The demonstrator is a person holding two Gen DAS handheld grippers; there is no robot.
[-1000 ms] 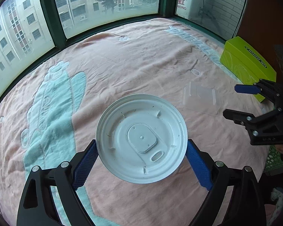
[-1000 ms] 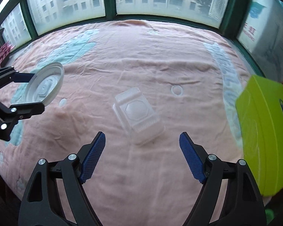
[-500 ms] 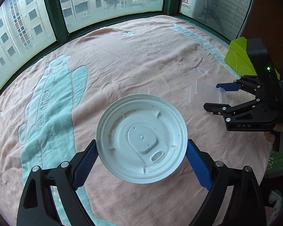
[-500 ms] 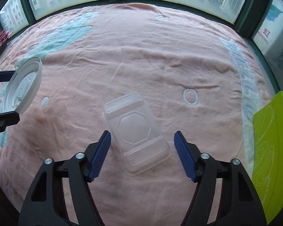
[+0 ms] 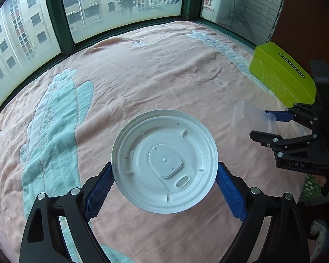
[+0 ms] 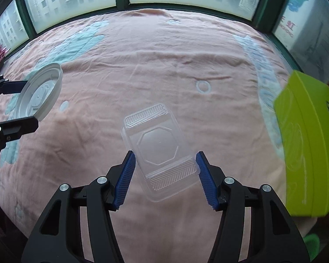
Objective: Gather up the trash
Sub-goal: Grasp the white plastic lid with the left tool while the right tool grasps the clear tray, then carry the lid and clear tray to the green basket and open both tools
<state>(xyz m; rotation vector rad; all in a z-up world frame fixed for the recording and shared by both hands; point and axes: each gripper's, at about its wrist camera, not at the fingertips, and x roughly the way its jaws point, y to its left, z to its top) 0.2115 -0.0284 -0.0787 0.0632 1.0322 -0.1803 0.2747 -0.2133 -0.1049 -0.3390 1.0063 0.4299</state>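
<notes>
- Pink blanket (image 6: 164, 61) with pale blue patterns spreads below the windows; a lime-green box (image 6: 307, 142) sits at its right edge.
- White round lid (image 5: 164, 161) hangs above the blanket, clamped by its rim in the left gripper (image 5: 164, 188), whose jaws stand wide around it, unchanged.
- Clear plastic tray (image 6: 159, 151), well apart a second ago, now lies between the fingers of the right gripper (image 6: 164, 175).
- Those jaws have just been closing; both pads meet the tray's sides, so a second piece of trash looks secured.
</notes>
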